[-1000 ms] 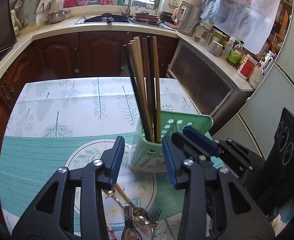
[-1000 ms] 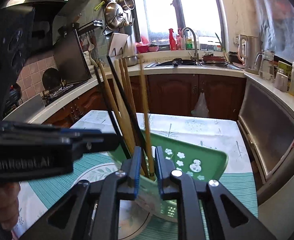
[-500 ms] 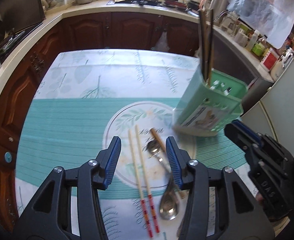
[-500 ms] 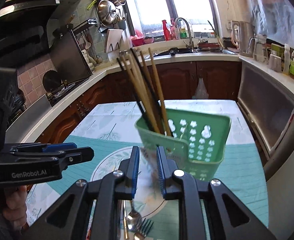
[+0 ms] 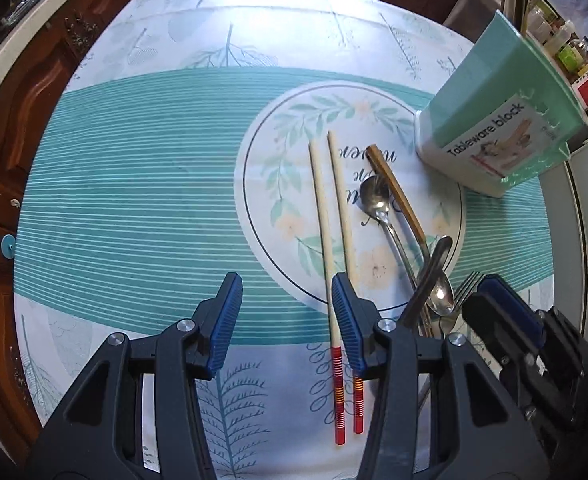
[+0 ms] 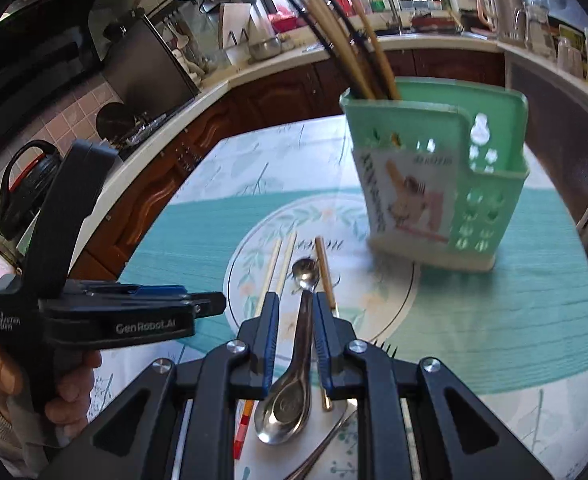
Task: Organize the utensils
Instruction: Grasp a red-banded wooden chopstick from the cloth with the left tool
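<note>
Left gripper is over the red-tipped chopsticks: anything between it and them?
Nothing visible. The open left gripper hangs above the pale chopsticks with red striped ends; its right finger overlaps them in view. The steel spoons lie off to the right.

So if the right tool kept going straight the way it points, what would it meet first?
Probably the steel soup spoon: its handle already runs between the nearly shut fingers of the right tool. Beyond it lie the small spoon and, farther along, the green utensil holder. Height above the table is unclear.
</note>
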